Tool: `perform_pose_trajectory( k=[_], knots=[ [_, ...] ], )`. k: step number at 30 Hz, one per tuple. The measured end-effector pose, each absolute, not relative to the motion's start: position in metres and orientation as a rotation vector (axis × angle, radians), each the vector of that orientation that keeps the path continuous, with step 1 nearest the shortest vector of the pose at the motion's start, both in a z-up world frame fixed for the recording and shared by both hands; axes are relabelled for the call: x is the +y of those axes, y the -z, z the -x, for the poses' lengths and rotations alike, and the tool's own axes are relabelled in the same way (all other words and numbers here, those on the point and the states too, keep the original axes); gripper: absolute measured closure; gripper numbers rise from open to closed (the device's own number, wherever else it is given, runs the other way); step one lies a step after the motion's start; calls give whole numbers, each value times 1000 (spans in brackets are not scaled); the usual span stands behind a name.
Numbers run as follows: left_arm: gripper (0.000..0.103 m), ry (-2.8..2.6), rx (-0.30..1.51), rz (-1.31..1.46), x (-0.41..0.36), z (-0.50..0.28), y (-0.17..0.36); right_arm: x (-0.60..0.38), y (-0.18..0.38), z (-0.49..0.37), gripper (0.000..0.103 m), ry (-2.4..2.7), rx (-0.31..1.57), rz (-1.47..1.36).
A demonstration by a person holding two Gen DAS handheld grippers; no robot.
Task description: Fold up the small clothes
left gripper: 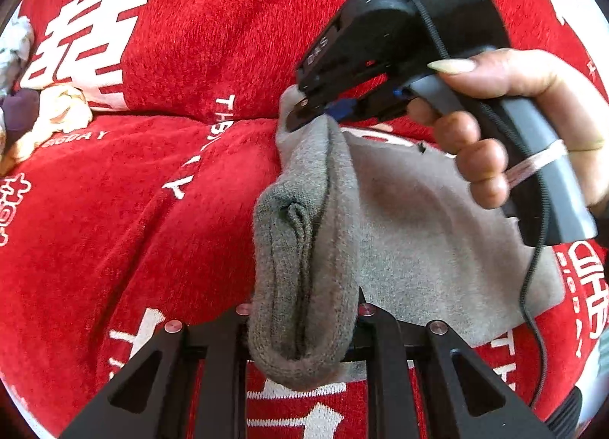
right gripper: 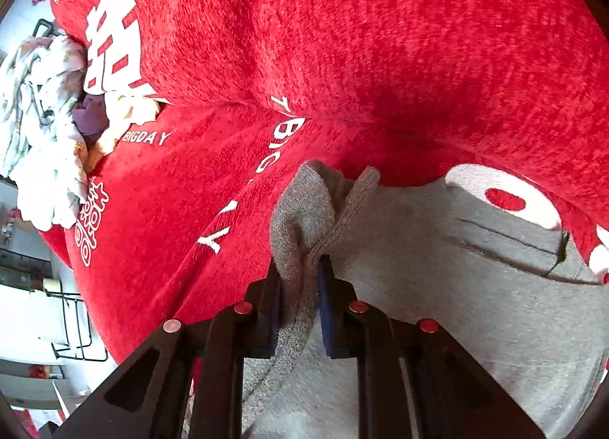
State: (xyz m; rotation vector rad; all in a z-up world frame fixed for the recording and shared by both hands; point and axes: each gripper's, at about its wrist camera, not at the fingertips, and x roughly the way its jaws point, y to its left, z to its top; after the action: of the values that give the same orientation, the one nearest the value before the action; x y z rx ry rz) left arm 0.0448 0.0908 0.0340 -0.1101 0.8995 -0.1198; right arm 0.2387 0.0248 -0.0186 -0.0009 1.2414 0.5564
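Clamping the ribbed hem of a grey garment (left gripper: 418, 233), the left gripper (left gripper: 304, 324) has its jaws closed on the bunched fabric; farther along the same hem the right gripper (right gripper: 300, 286) pinches it too, a hand (left gripper: 525, 115) on its handle. Beneath lies a red lettered blanket (left gripper: 171, 210), with crumpled pale clothes (right gripper: 42, 126) at its far edge

Probably a home: red plush wedding blanket (right gripper: 380, 39), heaped laundry (right gripper: 42, 115), wire rack (right gripper: 76, 324) beside.
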Motion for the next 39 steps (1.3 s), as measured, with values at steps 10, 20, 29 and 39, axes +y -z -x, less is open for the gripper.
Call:
perform_pose_trajectory(
  k=[10,20,29,39],
  knots=[
    [83,84,934,26,56,-45,-53,-13,2,-234,85,-591,1187,-38],
    [84,132,948,33,23,-43,-72,-51,-25,-227,85,-616,1125,-41],
    [84,173,935,-45,-29,-35,-80,-105,-44,-222,85,-614,1088,-34],
    [84,216,925,-144,-103,-27,-77,-177,-52,-217,85,-602,1054,-75]
  ],
)
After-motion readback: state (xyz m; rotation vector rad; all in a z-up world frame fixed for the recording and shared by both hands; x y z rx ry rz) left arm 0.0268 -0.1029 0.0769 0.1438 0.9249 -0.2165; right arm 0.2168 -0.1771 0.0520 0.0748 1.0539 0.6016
